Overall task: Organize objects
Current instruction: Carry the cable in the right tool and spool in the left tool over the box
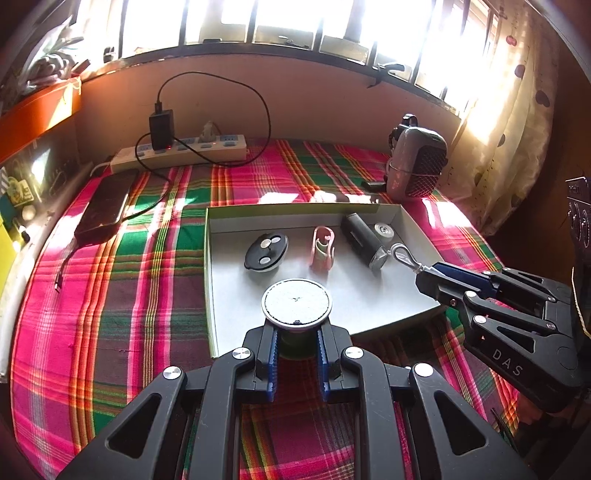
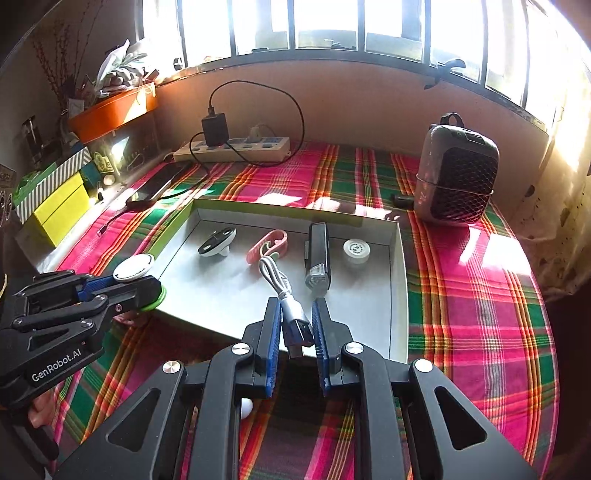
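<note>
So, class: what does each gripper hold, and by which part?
Left gripper holds the round white-topped disc by its sides, under the top. Right gripper holds the white USB cable by its plug.

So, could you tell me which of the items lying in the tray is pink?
The open-sided pink clip, lying between the black oval disc and the dark bike light.

Hard daylight poured through the blown-out window (image 1: 295, 22), throwing bright patches across the cloth (image 2: 495, 254) and glare along the tray's far rim (image 1: 295, 208). Fisheye bending and dark vignetting marked both views' edges.
</note>
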The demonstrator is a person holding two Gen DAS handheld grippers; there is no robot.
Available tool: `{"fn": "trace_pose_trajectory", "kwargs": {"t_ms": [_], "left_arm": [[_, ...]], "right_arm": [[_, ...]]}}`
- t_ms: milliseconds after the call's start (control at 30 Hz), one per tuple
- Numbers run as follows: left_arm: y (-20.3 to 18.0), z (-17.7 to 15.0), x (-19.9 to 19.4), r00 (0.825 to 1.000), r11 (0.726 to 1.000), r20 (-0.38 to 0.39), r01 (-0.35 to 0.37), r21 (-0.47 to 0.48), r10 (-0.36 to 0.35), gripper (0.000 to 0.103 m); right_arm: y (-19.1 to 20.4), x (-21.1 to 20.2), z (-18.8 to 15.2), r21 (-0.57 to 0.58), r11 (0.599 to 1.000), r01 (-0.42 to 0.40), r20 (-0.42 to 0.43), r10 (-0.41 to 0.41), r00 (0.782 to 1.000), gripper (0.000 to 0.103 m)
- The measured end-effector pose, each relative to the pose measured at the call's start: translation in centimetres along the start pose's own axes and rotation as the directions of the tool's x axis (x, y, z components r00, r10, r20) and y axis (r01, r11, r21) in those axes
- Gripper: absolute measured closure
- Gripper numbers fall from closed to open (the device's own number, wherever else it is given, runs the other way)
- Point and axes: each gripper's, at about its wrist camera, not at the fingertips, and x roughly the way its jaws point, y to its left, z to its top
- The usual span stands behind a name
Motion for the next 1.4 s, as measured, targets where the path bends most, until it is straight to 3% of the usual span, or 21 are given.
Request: {"fn": "trace_pose_trajectory", "kwargs": {"t_ms": [800, 1400], "left_arm": [[1.2, 1.6, 6.0, 0.996, 1.000, -0.093, -0.016, -0.004, 0.016, 0.088], [0.9, 2.0, 6.6, 0.997, 0.999, -0.077, -0.030, 0.014, 0.031, 0.088]], "right_arm": [[-0.2, 7.2, 2.0, 0.058, 0.998, 0.037, -0.128, -0.029, 0.991, 0.085], [0.1, 8.4, 1.9, 0.062, 0.996, 0.072, -0.120, -0.064, 0.991, 0.084]]}}
